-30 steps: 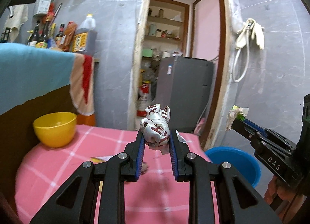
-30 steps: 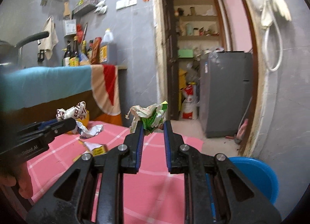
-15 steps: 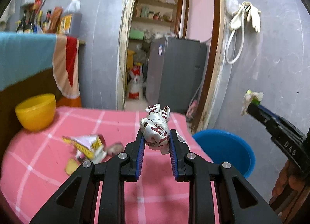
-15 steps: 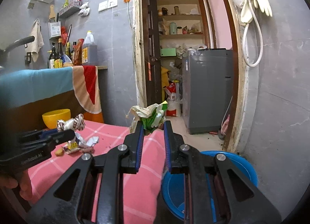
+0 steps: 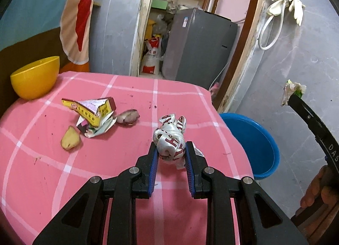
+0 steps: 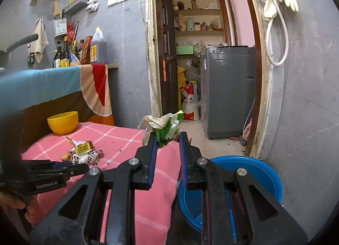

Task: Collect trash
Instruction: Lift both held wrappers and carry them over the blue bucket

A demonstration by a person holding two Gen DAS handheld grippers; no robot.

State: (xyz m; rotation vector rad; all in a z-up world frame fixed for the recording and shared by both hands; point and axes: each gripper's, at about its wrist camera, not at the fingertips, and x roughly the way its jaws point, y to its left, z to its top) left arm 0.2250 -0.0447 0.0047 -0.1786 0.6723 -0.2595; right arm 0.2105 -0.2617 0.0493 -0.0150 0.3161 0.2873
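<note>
A crumpled white wrapper with red lettering [image 5: 170, 141] is being pinched between the pads of the left gripper [image 5: 171, 156], above the pink checked tablecloth [image 5: 42, 160] near its right edge. A crumpled green-and-white wrapper [image 6: 164, 125] is being clamped in the right gripper [image 6: 167, 143], which is being held out past the table's edge, with the blue basin [image 6: 262, 173] on the floor just below and to its right.

Neither piece is being released yet; the basin's visible inside is appearing bare, though part of it is being hidden by the gripper. It is being judged that the task is in its early-to-middle stretch: two pieces are being carried toward the basin, and both drops are still being awaited.

Left on the cloth are a torn yellow carton [image 5: 93, 111], a yellowish peel scrap [image 5: 71, 140] and a purplish peel scrap [image 5: 129, 116], lying near each other. The yellow bowl [image 5: 35, 79] is sitting well apart at the far left.
</note>
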